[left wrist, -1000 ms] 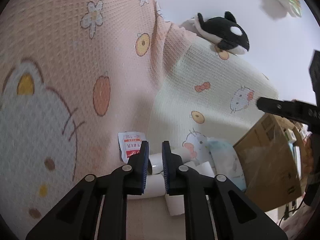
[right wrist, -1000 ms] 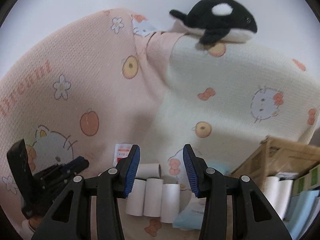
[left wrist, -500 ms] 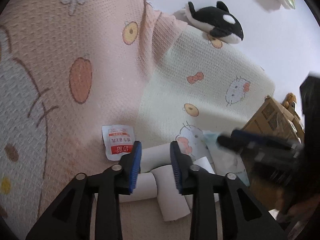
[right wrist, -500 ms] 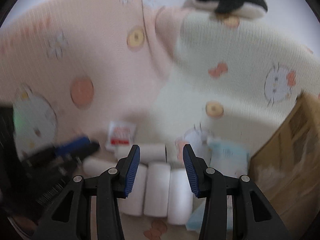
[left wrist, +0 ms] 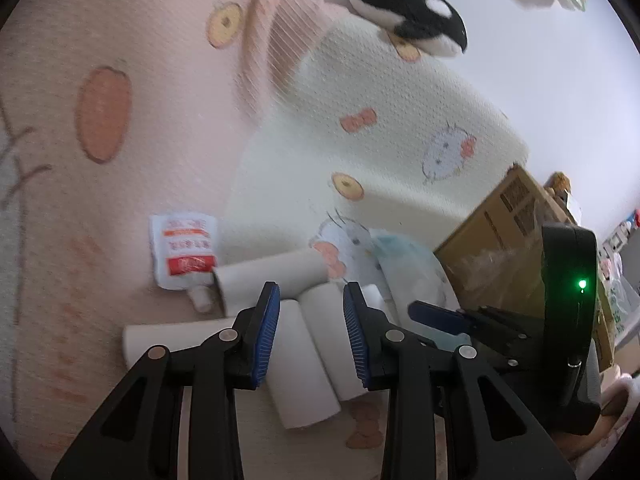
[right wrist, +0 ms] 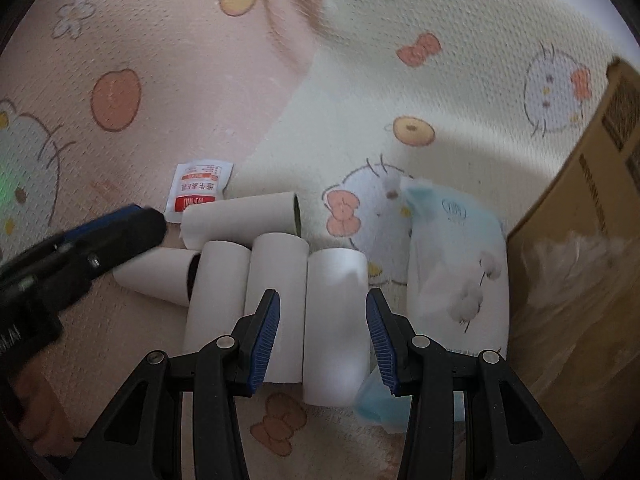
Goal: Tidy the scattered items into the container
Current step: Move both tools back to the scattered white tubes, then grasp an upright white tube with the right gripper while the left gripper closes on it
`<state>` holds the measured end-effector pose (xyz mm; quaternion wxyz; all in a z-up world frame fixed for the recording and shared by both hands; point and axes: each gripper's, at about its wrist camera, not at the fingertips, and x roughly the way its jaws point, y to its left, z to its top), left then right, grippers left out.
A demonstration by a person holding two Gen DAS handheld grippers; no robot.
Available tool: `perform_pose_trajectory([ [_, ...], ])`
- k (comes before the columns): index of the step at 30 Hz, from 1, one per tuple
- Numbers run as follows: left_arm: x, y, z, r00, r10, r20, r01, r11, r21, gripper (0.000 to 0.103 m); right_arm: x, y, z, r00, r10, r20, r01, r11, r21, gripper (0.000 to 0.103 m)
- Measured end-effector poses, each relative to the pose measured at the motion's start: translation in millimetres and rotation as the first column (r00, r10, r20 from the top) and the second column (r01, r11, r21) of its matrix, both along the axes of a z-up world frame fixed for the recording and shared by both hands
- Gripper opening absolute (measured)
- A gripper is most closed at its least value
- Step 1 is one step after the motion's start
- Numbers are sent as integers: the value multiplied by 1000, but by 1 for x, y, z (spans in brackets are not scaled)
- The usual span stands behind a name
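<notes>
Several white cardboard tubes lie side by side on a cartoon-print bedspread, one lying crosswise behind them. My right gripper is open, and its fingers straddle the rightmost tube without pressing on it. My left gripper is open just above the tubes, with nothing gripped. A white and red sachet lies behind the tubes. A pale blue tissue pack lies to their right. The cardboard box stands at the far right.
A black and white orca plush sits at the top of the raised bedding against the wall. The right gripper's fingers show close beside the left one. The box hems in the right side.
Both grippers have come down close over the tubes. The left jaws have gone from nearly shut to open. The right jaws keep the same gap.
</notes>
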<state>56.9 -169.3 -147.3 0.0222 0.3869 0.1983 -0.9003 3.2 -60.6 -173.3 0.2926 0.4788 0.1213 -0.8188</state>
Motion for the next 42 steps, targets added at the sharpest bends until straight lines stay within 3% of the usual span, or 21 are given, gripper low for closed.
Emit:
perform_pose_trajectory([
  [5, -12, 14, -10, 998, -51, 34, 50, 999, 22, 34, 3, 1, -14, 1000, 4, 5, -5, 999, 44, 41],
  [9, -18, 24, -21, 993, -97, 63, 91, 992, 89, 30, 1, 7, -23, 999, -21, 47, 19, 999, 38, 41],
  [15, -28, 34, -28, 983, -143, 116, 132, 987, 96, 29, -3, 13, -32, 995, -34, 99, 35, 999, -1, 39],
  [18, -32, 34, -31, 981, -127, 149, 115, 990, 86, 29, -9, 16, -34, 990, -43, 138, 49, 998, -45, 39],
  [21, -38, 25, -38, 979, -97, 181, 71, 987, 148, 29, -15, 20, -36, 984, -61, 170, 78, 993, -92, 39],
  [24, -44, 20, -42, 975, -86, 204, 47, 980, 193, 29, -17, 20, -37, 984, -69, 161, 89, 989, -121, 39],
  [28, -54, 21, -41, 969, -126, 213, 82, 975, 206, 29, -20, 18, -36, 987, -70, 142, 91, 986, -142, 39],
  [32, -69, 18, -42, 953, -173, 250, 104, 958, 267, 29, -21, 18, -33, 988, -65, 142, 90, 979, -181, 39],
  [36, -90, 8, -46, 935, -204, 290, 82, 921, 382, 29, -22, 18, -33, 989, -59, 132, 86, 975, -207, 39],
  [38, -95, 6, -44, 933, -201, 300, 75, 920, 385, 30, -23, 19, -32, 989, -59, 135, 88, 970, -224, 39],
  [42, -103, 7, -38, 920, -189, 343, 71, 942, 327, 38, -24, 21, -31, 987, -56, 151, 94, 962, -258, 39],
])
